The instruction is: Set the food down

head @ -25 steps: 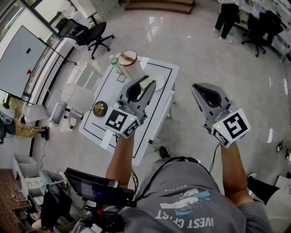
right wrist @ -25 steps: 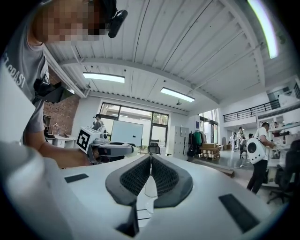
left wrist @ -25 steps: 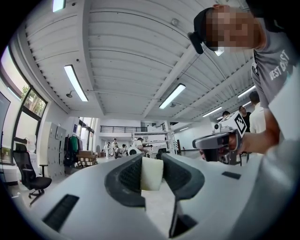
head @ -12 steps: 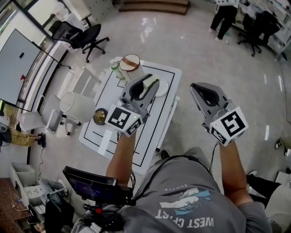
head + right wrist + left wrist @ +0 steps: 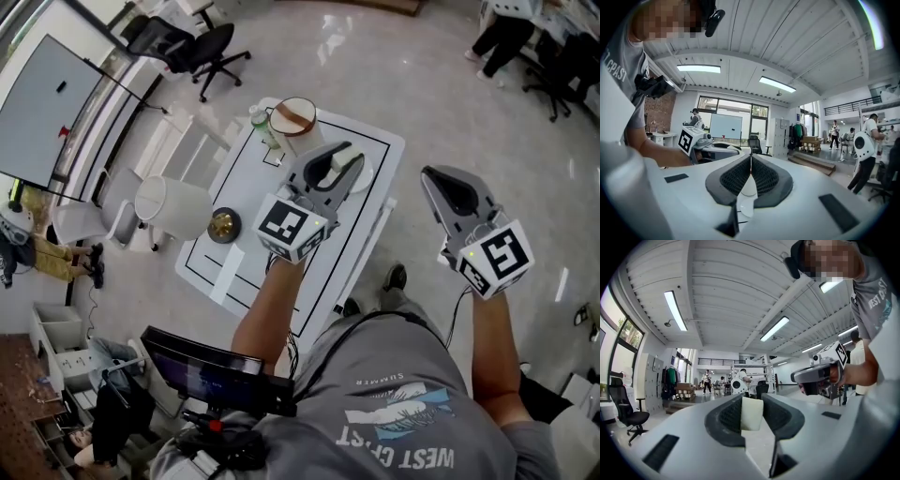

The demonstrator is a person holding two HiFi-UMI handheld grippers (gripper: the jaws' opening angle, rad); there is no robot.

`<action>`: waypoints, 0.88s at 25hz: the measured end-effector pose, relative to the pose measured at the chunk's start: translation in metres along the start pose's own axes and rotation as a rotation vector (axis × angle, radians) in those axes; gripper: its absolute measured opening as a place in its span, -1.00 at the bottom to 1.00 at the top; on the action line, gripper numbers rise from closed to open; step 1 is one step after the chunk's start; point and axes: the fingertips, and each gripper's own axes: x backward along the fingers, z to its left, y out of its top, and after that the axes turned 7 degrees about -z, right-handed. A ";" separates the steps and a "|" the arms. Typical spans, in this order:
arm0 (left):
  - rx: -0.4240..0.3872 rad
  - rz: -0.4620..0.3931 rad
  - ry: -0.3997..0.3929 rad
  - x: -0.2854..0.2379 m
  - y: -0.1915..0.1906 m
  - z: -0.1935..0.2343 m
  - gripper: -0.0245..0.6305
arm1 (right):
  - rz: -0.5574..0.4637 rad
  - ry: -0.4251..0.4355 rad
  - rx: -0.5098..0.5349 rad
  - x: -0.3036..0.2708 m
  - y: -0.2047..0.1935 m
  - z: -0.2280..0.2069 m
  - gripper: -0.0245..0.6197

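L side: the left gripper (image 5: 341, 162) has a pale cream rectangular block of food (image 5: 751, 414) pinched between its 2 dark mesh pads. The jaws stand about half apart, closed only as far as the block's width allows. In the left gripper view the block shows taller than wide, long axis running along the pads, not across them. R side: the right gripper (image 5: 751, 163) is closed right down, its pads meeting along 1 line, w/ nothing in it.

Layout per the head view: the left gripper hangs over the white rectangular table w/ a black outline (image 5: 248, 187), pointing roughly level toward the far end. Its tips overlap a small round white plate (image 5: 364, 174) near the table's right edge (how high above it, can't tell from overhead). Beyond the plate, at the far end, stand a pale cylinder w/ a brown-rimmed lid (image 5: 295, 120) and a small green-capped bottle (image 5: 266, 127), just beside each other. A little brass-coloured bowl (image 5: 223, 225) sits well apart, toward the left edge. The right gripper is off the table altogether, out over the grey floor.

What the next move hangs on, imo: the plate lies more or less straight under the food, so it's the left hand's job. It probably needs lowering w/ hardly any sideways reach, then letting go. The right hand is farther off and has no part in it.
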 end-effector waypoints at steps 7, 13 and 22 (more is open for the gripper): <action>0.023 0.092 0.039 -0.026 -0.051 0.023 -0.60 | 0.025 0.045 -0.022 -0.020 -0.020 -0.028 -0.90; 0.029 0.187 0.065 -0.037 -0.096 0.041 -0.60 | 0.045 0.070 -0.036 -0.030 -0.030 -0.039 -0.90; 0.045 0.362 0.086 -0.047 -0.186 0.063 -0.60 | 0.072 0.060 -0.062 -0.032 -0.055 -0.062 -0.90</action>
